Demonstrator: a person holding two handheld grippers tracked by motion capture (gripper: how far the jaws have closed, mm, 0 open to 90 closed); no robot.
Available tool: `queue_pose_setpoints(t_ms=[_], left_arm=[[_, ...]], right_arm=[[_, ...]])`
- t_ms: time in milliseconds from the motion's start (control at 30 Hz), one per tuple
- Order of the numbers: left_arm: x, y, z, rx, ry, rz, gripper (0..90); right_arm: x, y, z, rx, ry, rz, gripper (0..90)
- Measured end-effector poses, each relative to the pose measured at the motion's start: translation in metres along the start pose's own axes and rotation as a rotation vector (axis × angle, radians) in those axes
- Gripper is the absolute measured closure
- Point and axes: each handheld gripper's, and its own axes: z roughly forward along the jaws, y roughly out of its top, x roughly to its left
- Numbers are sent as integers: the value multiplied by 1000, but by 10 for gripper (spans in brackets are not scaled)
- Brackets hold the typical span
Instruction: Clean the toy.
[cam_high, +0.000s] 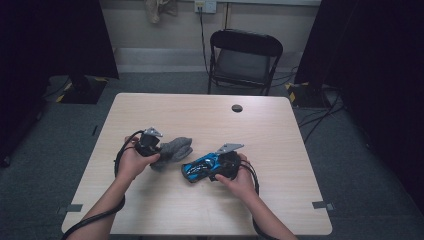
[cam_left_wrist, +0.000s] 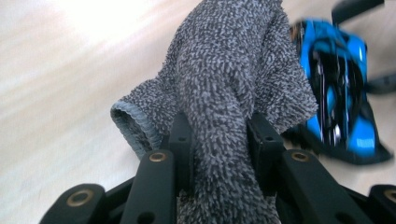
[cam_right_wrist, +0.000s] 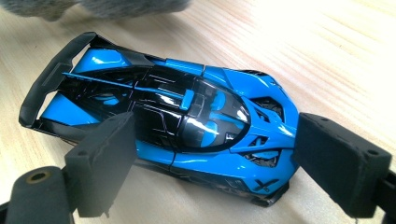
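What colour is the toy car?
Blue with black, clearest in the right gripper view: toy car.

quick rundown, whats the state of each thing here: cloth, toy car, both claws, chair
grey cloth: bunched, pinched in the left claw, partly on the table
blue toy car: upright on the table, between the right claw's jaws
left claw: shut on the cloth
right claw: jaws around the car, grip unclear
folding chair: unfolded, unoccupied, beyond the table
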Motion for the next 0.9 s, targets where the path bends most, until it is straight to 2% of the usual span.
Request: queue_pose_setpoints(t_ms=[167, 433, 700, 900], left_arm=[[-8, 18, 22, -10, -12, 9, 680], [-18, 38, 49, 18, -9, 43, 679], [-24, 45, 69, 32, 0, 38, 679], [-28, 47, 79, 39, 2, 49, 678]], right_arm=[[0, 0, 0, -4, 0, 0, 128], [0, -1, 0, -4, 0, 1, 128], [0, 0, 0, -3, 1, 0, 128], [0, 0, 0, -3, 2, -1, 128]])
